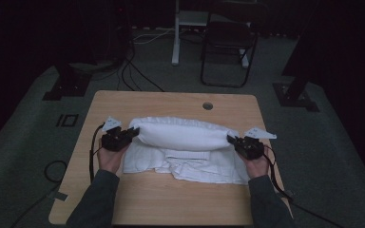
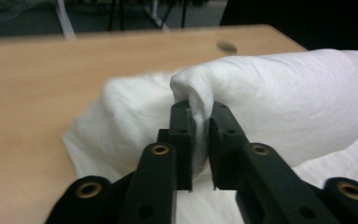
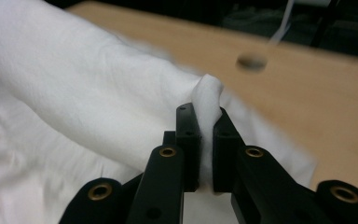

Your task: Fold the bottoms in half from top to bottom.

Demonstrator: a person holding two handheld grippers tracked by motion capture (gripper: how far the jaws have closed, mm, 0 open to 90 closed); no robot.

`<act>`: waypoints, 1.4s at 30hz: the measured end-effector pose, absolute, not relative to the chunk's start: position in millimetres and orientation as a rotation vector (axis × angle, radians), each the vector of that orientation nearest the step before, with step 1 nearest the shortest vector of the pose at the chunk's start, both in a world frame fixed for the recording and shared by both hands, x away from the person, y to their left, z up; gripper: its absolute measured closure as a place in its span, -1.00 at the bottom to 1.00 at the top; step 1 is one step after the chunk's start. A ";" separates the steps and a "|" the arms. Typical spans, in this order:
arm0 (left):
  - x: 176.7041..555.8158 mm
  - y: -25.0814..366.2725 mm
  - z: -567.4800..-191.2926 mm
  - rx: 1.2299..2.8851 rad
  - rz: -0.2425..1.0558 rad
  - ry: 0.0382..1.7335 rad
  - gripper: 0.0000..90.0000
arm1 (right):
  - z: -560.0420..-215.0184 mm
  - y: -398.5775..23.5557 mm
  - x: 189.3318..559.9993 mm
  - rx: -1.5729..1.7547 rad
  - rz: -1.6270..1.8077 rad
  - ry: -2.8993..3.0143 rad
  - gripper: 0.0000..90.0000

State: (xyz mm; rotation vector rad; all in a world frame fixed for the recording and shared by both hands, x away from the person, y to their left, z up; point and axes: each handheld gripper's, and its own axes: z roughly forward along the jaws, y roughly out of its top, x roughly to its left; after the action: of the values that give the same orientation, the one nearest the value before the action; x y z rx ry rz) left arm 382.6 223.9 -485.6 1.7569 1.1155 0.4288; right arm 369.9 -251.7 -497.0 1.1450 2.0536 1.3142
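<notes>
We have our left gripper (image 2: pixel 200 122) and right gripper (image 3: pixel 209 125) each clamped on one end of the white cloth's (image 1: pixel 183 135) raised fold; its long axis runs left to right between us, over the pale wooden table (image 1: pixel 171 202), its near part lying flat

**Where your three cameras sit**

Your high view looks forward and down from above your side of the wooden table (image 1: pixel 138 199), far enough back that the whole top sits mid-frame, with dark floor and a chair (image 1: pixel 228 45) along the upper edge. Your left gripper view rides close behind its own black jaws at the bottom of the frame, facing across the white cloth (image 2: pixel 279 93) toward the table's far edge. Your right gripper view does likewise. All three share the cloth and the round table hole (image 1: pixel 207 105), upper right in both gripper views.
</notes>
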 end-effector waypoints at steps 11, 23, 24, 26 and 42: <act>383.5 213.3 -450.1 1.695 0.473 1.072 0.22 | -464.3 -250.2 360.4 1.121 1.433 1.979 0.06; 405.0 135.5 -501.5 1.986 0.327 1.073 0.36 | -507.2 -183.5 397.0 1.177 1.202 2.184 0.21; 405.0 135.5 -501.5 1.986 0.327 1.073 0.39 | -507.2 -183.5 397.0 1.177 1.202 2.184 0.21; 389.3 135.4 -517.1 2.030 0.300 1.031 0.40 | -520.2 -184.8 383.6 1.172 1.156 2.197 0.20; 342.8 172.1 -538.0 1.968 0.586 1.105 0.32 | -559.2 -209.7 352.3 1.223 1.040 2.220 0.28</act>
State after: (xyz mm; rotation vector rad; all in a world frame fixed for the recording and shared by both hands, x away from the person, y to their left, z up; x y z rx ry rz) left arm 342.8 172.1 -538.0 1.9680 1.1046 0.5856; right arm 352.3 -209.7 -559.2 1.2233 2.2203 1.0399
